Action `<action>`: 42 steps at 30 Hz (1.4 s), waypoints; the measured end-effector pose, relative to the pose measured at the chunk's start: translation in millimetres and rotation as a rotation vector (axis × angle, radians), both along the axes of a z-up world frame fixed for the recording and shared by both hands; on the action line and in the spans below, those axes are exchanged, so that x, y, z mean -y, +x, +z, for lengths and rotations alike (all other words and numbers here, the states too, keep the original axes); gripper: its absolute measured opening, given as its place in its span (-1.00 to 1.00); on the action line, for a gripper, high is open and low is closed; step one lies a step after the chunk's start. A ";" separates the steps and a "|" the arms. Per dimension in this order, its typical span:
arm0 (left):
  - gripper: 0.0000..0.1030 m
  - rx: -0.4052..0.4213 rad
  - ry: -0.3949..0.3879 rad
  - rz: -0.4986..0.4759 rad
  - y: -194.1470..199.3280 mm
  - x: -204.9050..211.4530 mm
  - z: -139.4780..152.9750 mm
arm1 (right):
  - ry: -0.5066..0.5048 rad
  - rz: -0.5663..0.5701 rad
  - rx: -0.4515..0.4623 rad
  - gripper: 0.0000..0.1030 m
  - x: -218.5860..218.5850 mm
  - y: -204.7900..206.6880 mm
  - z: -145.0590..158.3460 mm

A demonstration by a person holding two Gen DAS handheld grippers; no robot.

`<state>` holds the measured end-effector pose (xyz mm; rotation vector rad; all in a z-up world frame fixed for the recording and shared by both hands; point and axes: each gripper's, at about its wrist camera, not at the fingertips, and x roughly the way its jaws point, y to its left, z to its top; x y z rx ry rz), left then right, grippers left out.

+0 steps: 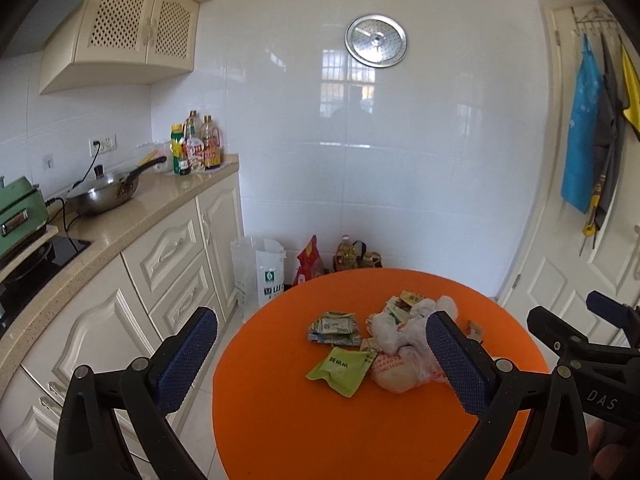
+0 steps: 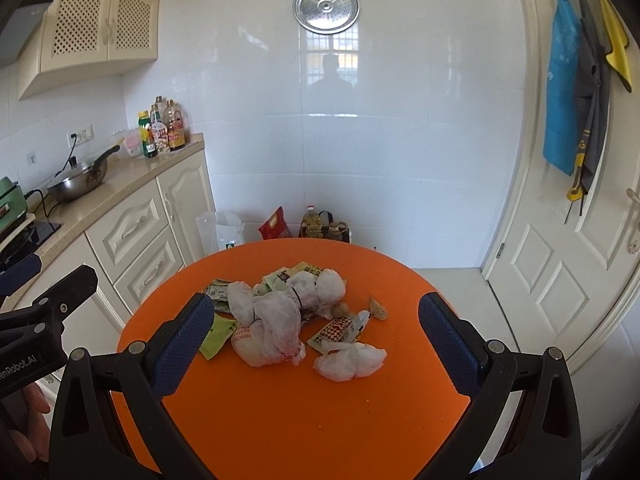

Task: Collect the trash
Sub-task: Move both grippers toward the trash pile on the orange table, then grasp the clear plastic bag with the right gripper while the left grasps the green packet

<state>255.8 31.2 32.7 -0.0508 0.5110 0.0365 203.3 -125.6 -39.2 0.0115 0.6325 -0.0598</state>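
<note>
Both the left gripper (image 1: 320,354) and right gripper (image 2: 316,338) hung wide open (nothing held), framing mid-frame wrappers (image 2: 280,320) on the orange table (image 2: 304,420), apparently for a first pick.

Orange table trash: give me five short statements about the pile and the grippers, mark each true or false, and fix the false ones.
1. Both grippers are open and hold nothing. True: the left gripper and the right gripper have their fingers spread wide with nothing between them.
2. The trash lies on a white square table. False: it lies on a round orange table.
3. A light green packet lies at the pile's near left edge. True.
4. A small white plastic wad is stacked on top of the big crumpled plastic bag. False: it lies on the table beside the bag, nearer the camera and to the right.
5. A trash bin stands on the table. False: none shows there.
</note>
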 end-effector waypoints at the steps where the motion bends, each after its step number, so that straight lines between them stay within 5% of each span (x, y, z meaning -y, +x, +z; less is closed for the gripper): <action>1: 0.99 -0.011 0.000 -0.001 6.0 0.3 -3.3 | 0.001 0.002 -0.011 1.00 -0.1 4.6 -3.5; 25: 0.99 -0.344 -0.018 -0.057 160.3 -13.2 -140.9 | 0.003 0.106 -0.330 0.99 -25.3 123.4 -131.3; 31: 0.99 -0.381 0.015 -0.106 190.3 -7.6 -164.0 | 0.162 0.129 -0.412 0.42 -4.0 140.1 -163.1; 35: 0.99 -0.414 0.051 -0.141 209.4 1.0 -179.0 | 0.249 0.187 -0.404 -0.23 3.2 137.5 -166.2; 42: 0.99 -0.462 0.099 -0.184 241.2 16.7 -205.0 | 0.310 0.222 -0.402 -0.26 13.7 126.0 -163.0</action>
